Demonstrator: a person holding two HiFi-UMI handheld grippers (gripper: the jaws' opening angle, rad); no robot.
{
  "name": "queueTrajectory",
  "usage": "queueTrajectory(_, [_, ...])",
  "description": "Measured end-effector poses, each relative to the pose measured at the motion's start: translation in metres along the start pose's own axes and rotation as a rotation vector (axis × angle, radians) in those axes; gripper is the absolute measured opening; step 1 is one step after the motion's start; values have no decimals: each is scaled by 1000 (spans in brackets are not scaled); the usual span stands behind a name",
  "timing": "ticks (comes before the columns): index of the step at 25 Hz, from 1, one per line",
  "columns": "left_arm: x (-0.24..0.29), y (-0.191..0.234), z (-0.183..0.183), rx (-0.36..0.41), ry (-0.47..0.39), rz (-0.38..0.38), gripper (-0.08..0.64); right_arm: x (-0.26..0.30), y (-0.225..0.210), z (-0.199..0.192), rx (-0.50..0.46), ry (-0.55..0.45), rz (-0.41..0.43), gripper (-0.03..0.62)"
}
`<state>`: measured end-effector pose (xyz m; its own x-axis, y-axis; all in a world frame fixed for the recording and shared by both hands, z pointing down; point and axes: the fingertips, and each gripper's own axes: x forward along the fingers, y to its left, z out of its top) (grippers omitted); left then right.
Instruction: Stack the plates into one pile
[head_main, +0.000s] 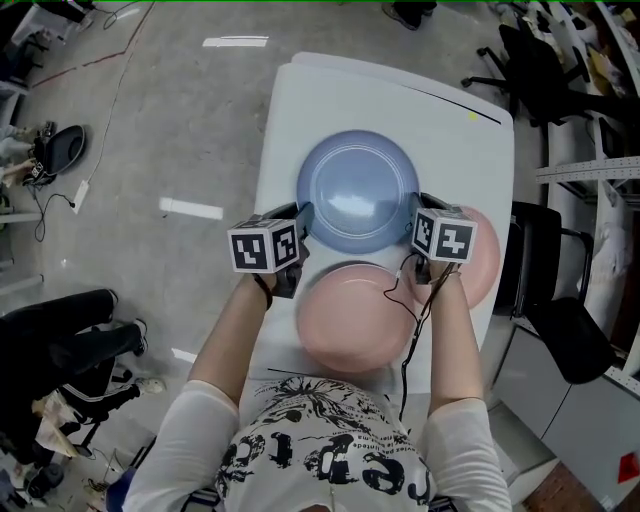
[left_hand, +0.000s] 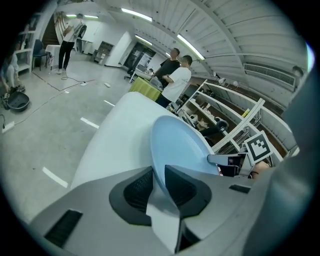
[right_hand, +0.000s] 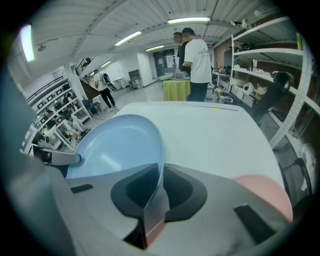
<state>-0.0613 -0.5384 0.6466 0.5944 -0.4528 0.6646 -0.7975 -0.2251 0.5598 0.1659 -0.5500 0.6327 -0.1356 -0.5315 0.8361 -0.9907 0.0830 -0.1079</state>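
Note:
A light blue plate (head_main: 358, 190) rests on the white table (head_main: 300, 110). My left gripper (head_main: 300, 225) is shut on its left rim and my right gripper (head_main: 418, 215) on its right rim. In the left gripper view the blue plate (left_hand: 180, 145) runs its edge in between the left gripper's (left_hand: 159, 182) jaws. The right gripper view has the blue plate (right_hand: 115, 145) pinched the same way in the right gripper (right_hand: 161, 182). A pink plate (head_main: 355, 315) lies just nearer me. A second pink plate (head_main: 485, 250) lies at the right, partly hidden by my right gripper.
The table's right edge has a black chair (head_main: 555, 290) close beside it. Bare concrete floor (head_main: 180, 130) lies to the left. Two people (right_hand: 195, 55) stand beyond the table's far end, and shelves (right_hand: 280, 75) run along the right.

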Motion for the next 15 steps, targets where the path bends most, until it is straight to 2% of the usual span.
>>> queueTrajectory(5, [-18,-6,-12,23,-12,0,80,-20,8,-15,13,-27,16,40])
queueTrajectory(9, [-40,-25,-14,45,-61,-2,77,-45,8,-18,24,-99,47,38])
queueTrajectory(15, [-88,-33,-22,42,-137,18,60,-86,36,-31,40,-162,108,38])
